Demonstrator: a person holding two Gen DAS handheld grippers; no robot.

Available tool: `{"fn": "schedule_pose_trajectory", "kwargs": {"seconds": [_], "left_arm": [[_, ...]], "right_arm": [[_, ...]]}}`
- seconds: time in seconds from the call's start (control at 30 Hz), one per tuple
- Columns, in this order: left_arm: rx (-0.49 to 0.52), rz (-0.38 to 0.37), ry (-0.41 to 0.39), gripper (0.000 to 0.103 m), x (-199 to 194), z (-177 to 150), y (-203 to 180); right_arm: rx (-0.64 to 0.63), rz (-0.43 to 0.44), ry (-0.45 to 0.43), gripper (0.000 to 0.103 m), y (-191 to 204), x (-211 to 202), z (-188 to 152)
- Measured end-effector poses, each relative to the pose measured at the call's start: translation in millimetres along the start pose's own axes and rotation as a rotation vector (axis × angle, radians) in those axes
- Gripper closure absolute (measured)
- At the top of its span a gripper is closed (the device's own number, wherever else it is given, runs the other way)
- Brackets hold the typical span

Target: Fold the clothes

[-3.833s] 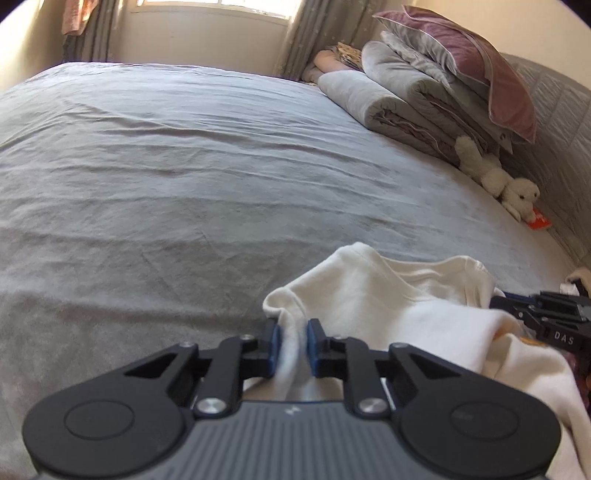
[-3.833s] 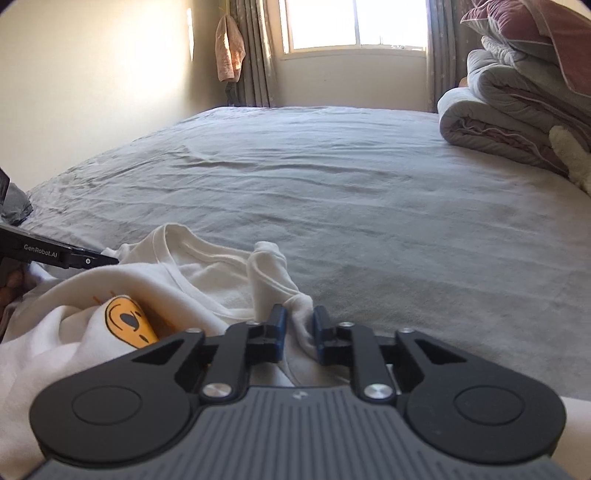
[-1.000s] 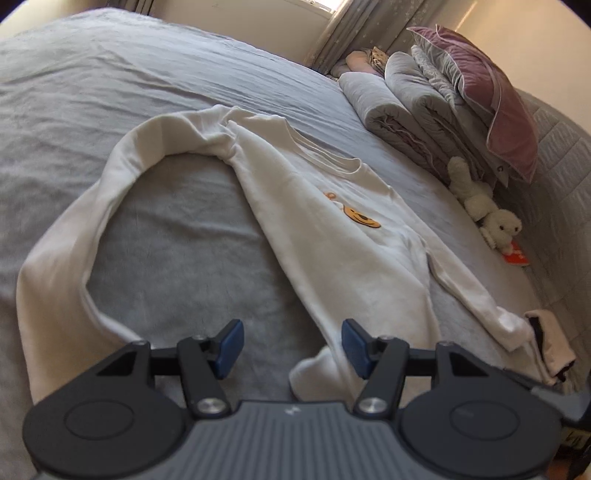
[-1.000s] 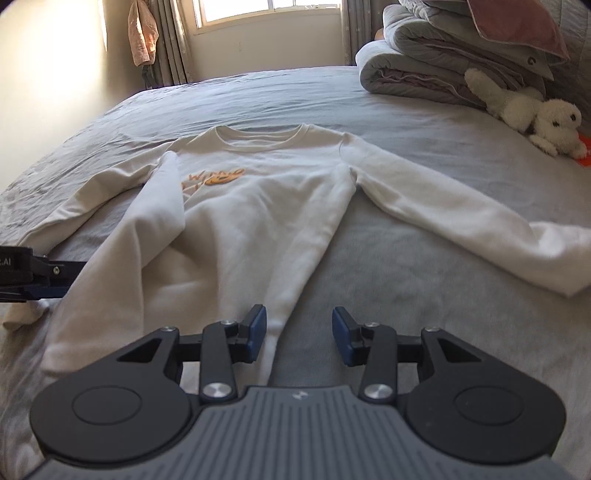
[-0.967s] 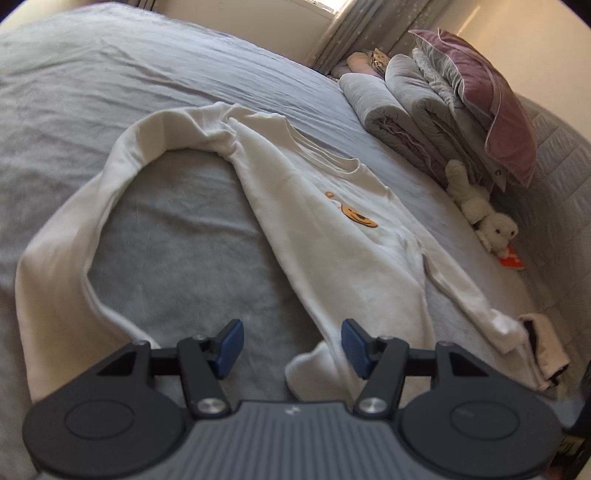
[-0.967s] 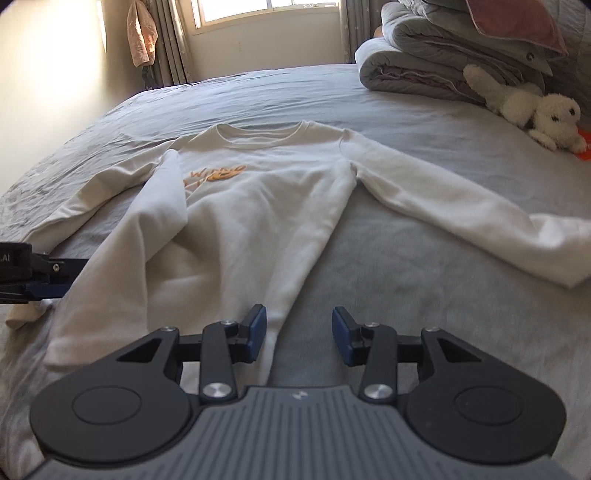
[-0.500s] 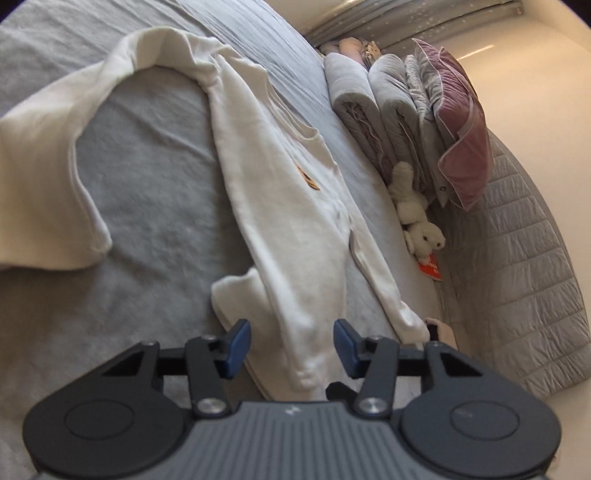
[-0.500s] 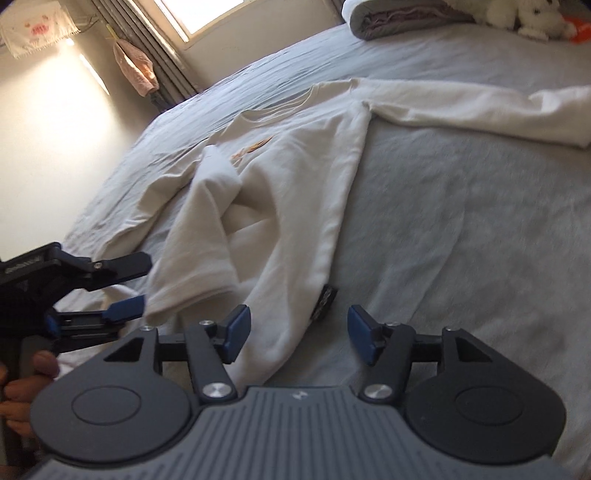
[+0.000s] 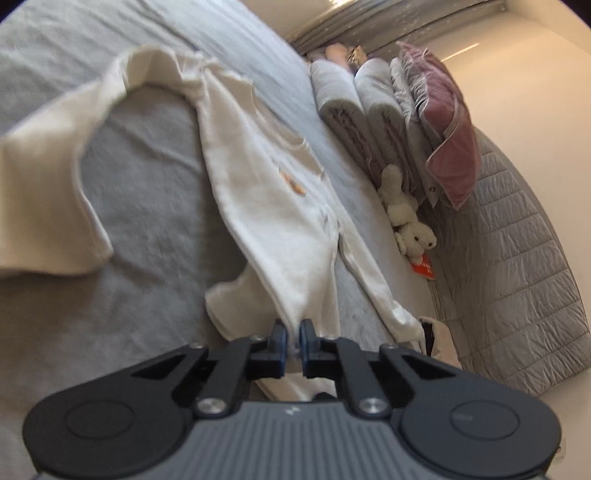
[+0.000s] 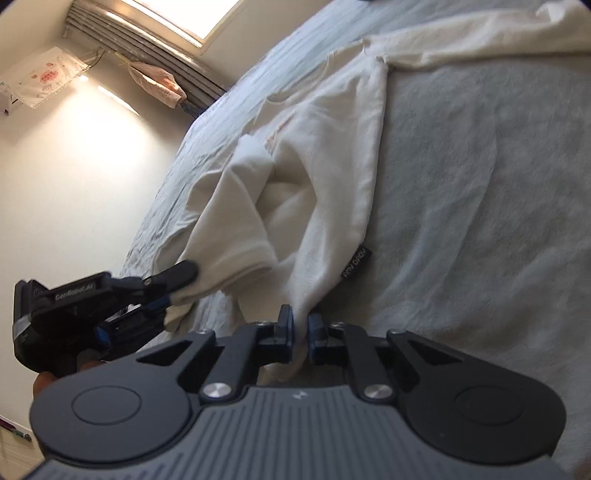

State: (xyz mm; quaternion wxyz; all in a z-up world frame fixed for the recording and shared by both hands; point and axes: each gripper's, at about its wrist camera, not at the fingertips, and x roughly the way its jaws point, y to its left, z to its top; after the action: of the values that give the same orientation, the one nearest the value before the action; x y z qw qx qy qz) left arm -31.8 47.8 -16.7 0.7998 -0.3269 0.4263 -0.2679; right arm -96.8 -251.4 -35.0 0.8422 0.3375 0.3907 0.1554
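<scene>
Left wrist view shows the left tool [image 9: 290,341] with its jaws just drawn together on the hem edge of a cream sweatshirt [image 9: 273,206], the fabric pinched between the blue pads; the garment lies spread on a grey bed [image 9: 155,206], front up, with an orange print [image 9: 293,182] on the chest; one sleeve curls away in a wide loop toward the left of the frame, the other runs down the right side of the body toward the bed's edge; folded grey bedding [image 9: 354,110], a pink pillow [image 9: 447,133] and a white stuffed toy [image 9: 406,218] are stacked against a quilted headboard [image 9: 517,258]; part of the picture is blurred. Right wrist view shows the right tool [image 10: 301,334], its jaws likewise just closed, gripping the opposite part of the hem, cloth held between the pads; a small dark label [image 10: 355,263] sits on the side seam just beyond the grip; the sweatshirt's lower body is bunched into folds between the two grips; the left tool appears at the left of this frame, clamped on the hem, with fingertips [image 10: 44,380] of the person's hand visible beneath it; a curtained window [image 10: 207,22] stands beyond the bed.
</scene>
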Motion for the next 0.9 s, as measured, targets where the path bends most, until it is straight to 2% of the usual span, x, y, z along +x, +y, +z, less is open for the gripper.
{"fn": "schedule_pose_trajectory", "kwargs": {"seconds": [0.3,0.43,0.5,0.63,0.77,0.83,0.9], "left_arm": [[-0.018,0.018,-0.072,0.098,-85,12,46],[-0.019,0.024,-0.023,0.098,-99,1,63],[-0.005,0.024,0.028,0.098,-97,-6,66],[0.054,0.076,0.145,0.098,-78,-24,62],[0.115,0.135,0.226,0.098,-60,-32,60],[0.122,0.139,0.24,0.098,-59,-30,60],[0.128,0.134,0.252,0.097,-59,-28,61]], "right_arm": [[-0.007,-0.042,-0.139,0.094,-24,-80,24],[0.008,-0.069,-0.185,0.094,-40,-108,30],[0.006,-0.088,-0.205,0.094,-45,-120,33],[-0.008,-0.148,-0.185,0.094,-54,-123,40],[-0.048,-0.275,-0.084,0.095,-65,-100,33],[-0.067,-0.326,-0.02,0.095,-71,-87,27],[-0.086,-0.341,0.005,0.094,-74,-81,24]]}}
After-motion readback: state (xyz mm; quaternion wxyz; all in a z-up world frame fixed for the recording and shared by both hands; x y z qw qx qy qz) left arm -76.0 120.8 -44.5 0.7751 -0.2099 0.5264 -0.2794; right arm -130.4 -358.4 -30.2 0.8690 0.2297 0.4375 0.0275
